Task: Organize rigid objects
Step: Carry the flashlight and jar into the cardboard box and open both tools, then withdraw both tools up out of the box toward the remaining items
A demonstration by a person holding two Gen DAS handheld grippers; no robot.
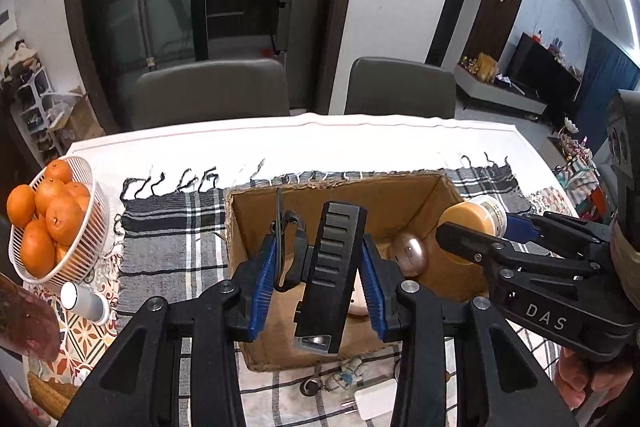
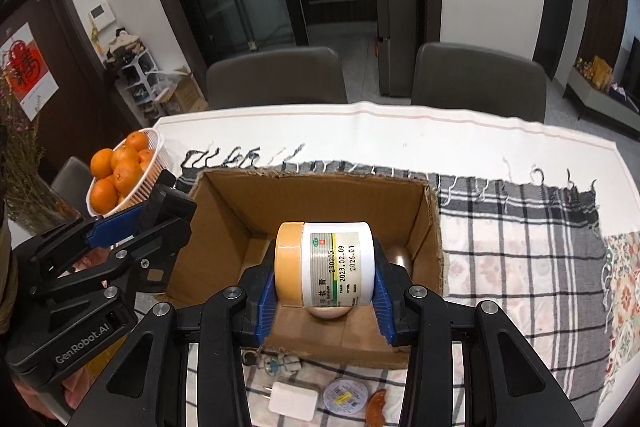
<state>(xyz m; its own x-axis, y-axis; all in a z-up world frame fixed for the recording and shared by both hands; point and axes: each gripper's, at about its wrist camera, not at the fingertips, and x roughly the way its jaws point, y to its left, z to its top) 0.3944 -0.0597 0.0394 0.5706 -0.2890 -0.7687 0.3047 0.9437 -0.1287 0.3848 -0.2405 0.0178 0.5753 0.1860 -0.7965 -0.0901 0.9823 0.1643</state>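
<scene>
An open cardboard box (image 1: 248,227) (image 2: 430,227) stands on a plaid cloth. My left gripper (image 1: 320,279) is shut on a black ribbed flashlight-like device (image 1: 330,275) with a wrist cord, held over the box. My right gripper (image 2: 325,287), also in the left wrist view (image 1: 472,223), is shut on a white jar with a tan lid (image 2: 326,263) (image 1: 476,217), held sideways over the box's right part. A metallic egg-shaped object (image 1: 410,253) and a pale round object (image 2: 328,311) lie inside the box.
A white basket of oranges (image 1: 44,211) (image 2: 120,171) stands at the left. A white tube (image 1: 84,303) lies near it. In front of the box lie a keychain figure (image 2: 276,363), a white charger (image 2: 292,401), a round tin (image 2: 345,395) and a brown piece (image 2: 378,405). Two chairs stand behind the table.
</scene>
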